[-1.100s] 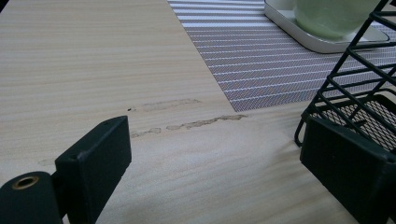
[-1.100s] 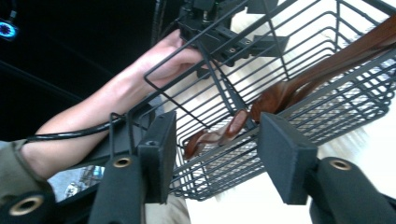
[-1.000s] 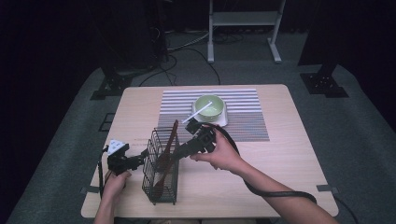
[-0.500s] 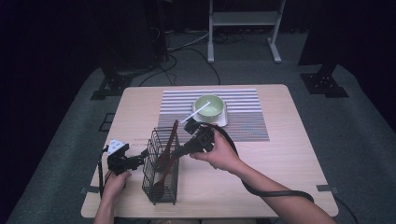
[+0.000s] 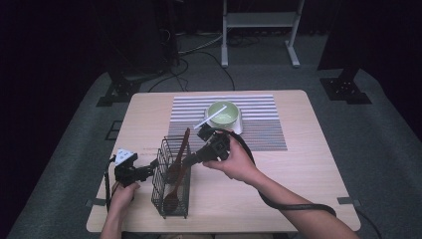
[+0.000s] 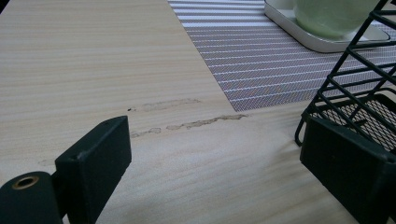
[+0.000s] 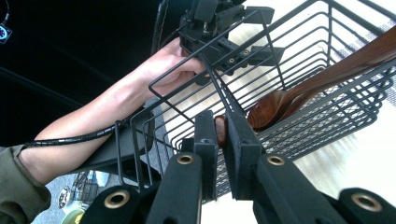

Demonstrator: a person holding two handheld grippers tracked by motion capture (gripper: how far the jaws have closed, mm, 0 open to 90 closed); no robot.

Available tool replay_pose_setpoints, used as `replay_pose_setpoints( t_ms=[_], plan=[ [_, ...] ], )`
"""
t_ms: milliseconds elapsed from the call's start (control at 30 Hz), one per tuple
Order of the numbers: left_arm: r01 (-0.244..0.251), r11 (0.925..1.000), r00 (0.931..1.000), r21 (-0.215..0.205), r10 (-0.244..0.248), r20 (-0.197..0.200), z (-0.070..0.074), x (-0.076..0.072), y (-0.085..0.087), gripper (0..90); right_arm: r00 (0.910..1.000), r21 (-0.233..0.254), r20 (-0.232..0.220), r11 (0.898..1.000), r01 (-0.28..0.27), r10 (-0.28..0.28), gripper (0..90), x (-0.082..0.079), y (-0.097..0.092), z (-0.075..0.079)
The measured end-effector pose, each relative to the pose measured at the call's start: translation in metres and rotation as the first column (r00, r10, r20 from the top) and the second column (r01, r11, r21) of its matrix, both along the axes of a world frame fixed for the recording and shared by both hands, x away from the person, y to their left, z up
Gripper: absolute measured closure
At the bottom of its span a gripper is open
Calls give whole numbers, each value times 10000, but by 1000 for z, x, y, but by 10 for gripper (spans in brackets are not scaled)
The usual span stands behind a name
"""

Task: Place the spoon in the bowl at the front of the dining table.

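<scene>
My right tongs (image 7: pixel 222 140) have just been closing and now clench on the end of a brown wooden utensil handle (image 7: pixel 219 130), which sits pinched between the pads at the centre of the right gripper view. Behind it a wooden spoon (image 7: pixel 299 93) leans inside the black wire basket (image 5: pixel 171 179); in the high view that basket stands at the lower left of the desk (image 5: pixel 308 169), with the right tongs (image 5: pixel 188 160) reaching its top edge from the right. My left tongs (image 6: pixel 215 163) are released, jaws wide apart with bare desk between them, the basket's corner just beside the right-hand jaw in the left gripper view. A green bowl (image 5: pixel 222 114) with a white stick across it rests on the striped mat (image 5: pixel 263 124) at upper centre.
</scene>
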State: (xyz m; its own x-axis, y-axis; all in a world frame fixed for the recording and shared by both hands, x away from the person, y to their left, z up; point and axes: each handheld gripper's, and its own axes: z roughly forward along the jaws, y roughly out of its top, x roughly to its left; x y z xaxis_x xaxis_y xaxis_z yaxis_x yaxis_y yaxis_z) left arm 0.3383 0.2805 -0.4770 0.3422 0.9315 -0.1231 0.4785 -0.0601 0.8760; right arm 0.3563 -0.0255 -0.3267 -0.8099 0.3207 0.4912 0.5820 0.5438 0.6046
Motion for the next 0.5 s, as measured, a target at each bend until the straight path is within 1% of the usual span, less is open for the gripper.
replay_pose_setpoints(
  t_ms=[500],
  plan=[
    [2,10000,10000,16,-2,5,0,0,0,81,9995,508,82,9983,299,-304,831,3,-17,21]
  ],
)
